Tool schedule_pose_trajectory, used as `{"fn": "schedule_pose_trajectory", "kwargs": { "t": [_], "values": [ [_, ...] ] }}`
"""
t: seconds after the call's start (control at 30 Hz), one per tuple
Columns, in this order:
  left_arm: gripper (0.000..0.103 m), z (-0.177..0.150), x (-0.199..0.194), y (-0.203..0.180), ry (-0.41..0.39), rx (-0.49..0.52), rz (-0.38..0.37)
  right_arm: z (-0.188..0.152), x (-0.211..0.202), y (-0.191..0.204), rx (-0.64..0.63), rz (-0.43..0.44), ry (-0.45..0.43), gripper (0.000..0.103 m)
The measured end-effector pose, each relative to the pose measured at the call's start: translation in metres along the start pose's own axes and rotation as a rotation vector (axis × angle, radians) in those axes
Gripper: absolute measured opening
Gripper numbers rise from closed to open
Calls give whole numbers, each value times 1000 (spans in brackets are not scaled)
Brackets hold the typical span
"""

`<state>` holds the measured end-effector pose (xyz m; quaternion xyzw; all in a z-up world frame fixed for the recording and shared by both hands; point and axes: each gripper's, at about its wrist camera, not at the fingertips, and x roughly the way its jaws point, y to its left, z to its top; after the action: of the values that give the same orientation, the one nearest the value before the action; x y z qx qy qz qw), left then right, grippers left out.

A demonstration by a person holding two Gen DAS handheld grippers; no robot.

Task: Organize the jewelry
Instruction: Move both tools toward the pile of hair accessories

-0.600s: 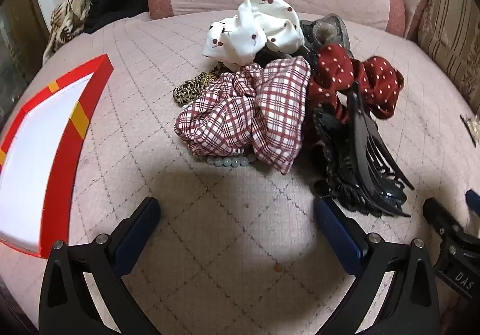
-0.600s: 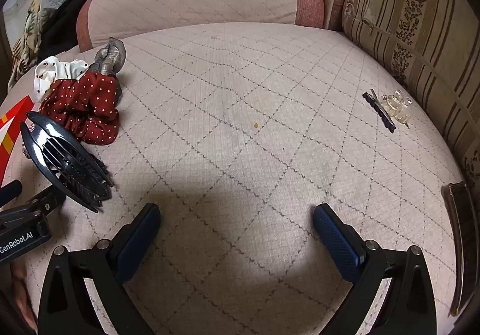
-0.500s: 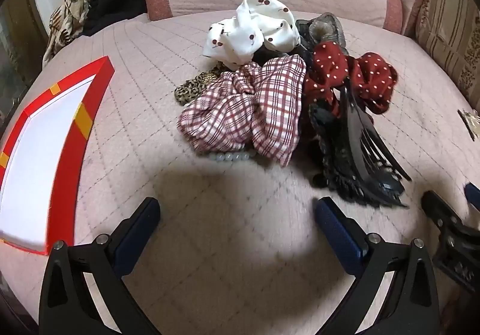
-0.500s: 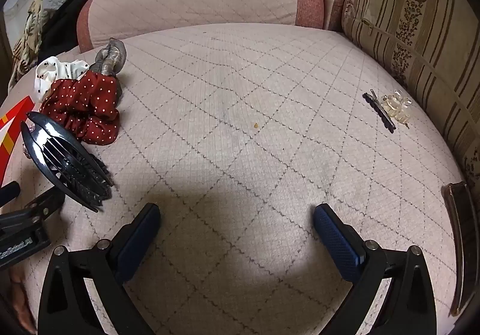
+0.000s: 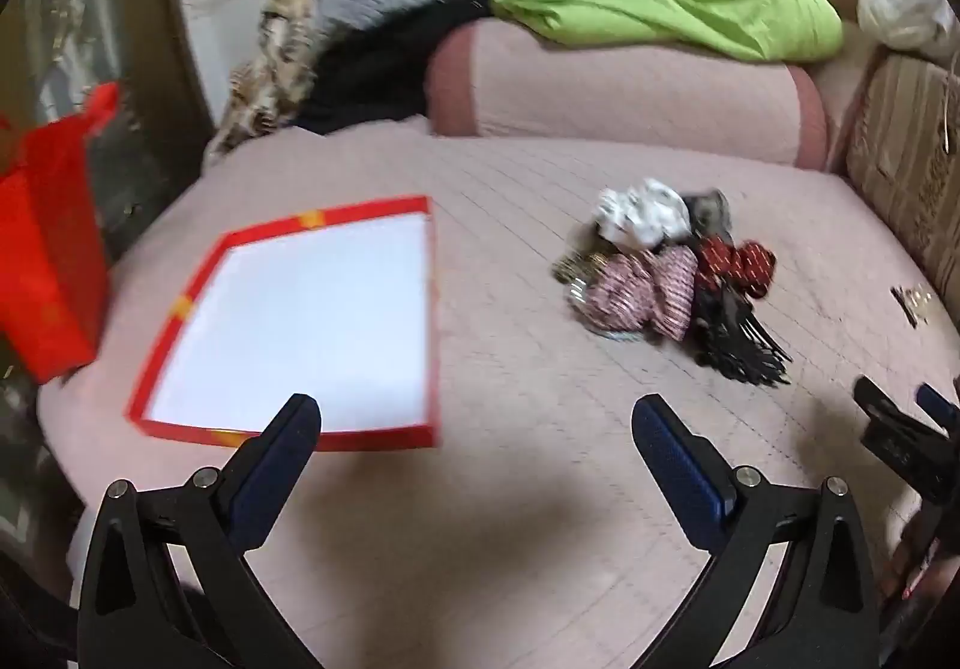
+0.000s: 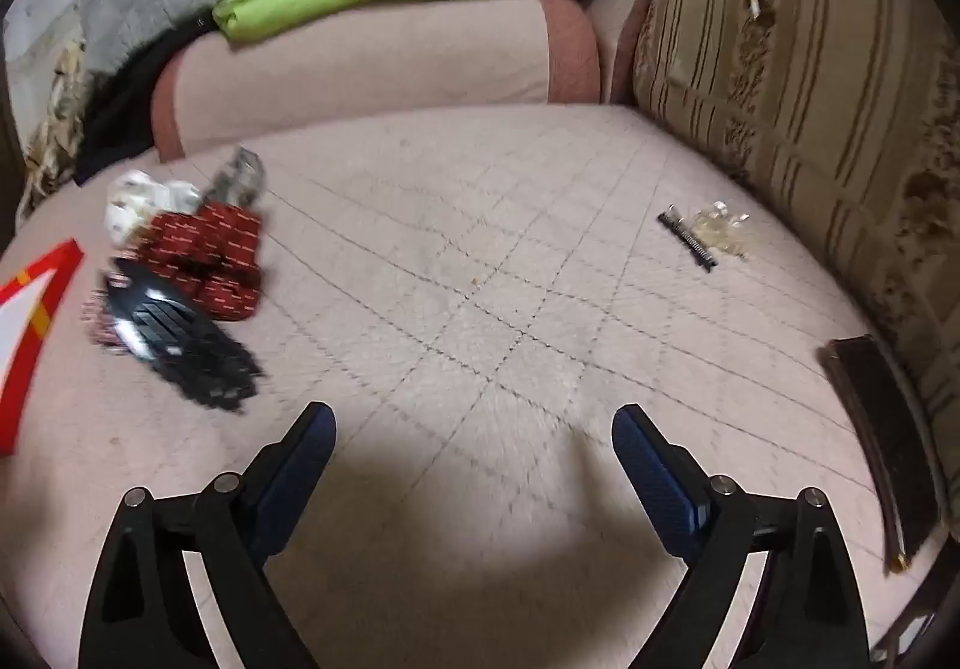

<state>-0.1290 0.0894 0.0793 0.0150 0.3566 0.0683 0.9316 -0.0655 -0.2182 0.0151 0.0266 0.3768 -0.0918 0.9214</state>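
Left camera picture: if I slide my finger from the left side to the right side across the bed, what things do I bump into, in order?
Red bag → red-rimmed box with a white inside → pile of hair scrunchies → black claw clip → small clips near the striped cushion.

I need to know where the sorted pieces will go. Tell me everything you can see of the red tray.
The tray is a shallow rectangular box, apparently cardboard, with a low red rim, yellow bands across the rim and a plain white inside. It lies flat and open on the pink quilted cushion, left of the heap of hair accessories and apart from it. Nothing shows inside it. The left tongs hang open by its near edge, one fingertip overlapping that edge in view; contact is unclear. The right wrist view catches one corner only.
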Motion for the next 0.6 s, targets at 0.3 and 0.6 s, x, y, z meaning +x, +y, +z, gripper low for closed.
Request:
{"fn": "schedule_pose_trajectory", "kwargs": {
  "t": [0.3,0.6],
  "values": [
    [103,20,-47,1,-36,10,20,20,-90,22,-107,78,-136,95],
    [103,42,-71,-5,-106,8,-23,43,-117,31,-69,191,-166,96]
  ]
}}
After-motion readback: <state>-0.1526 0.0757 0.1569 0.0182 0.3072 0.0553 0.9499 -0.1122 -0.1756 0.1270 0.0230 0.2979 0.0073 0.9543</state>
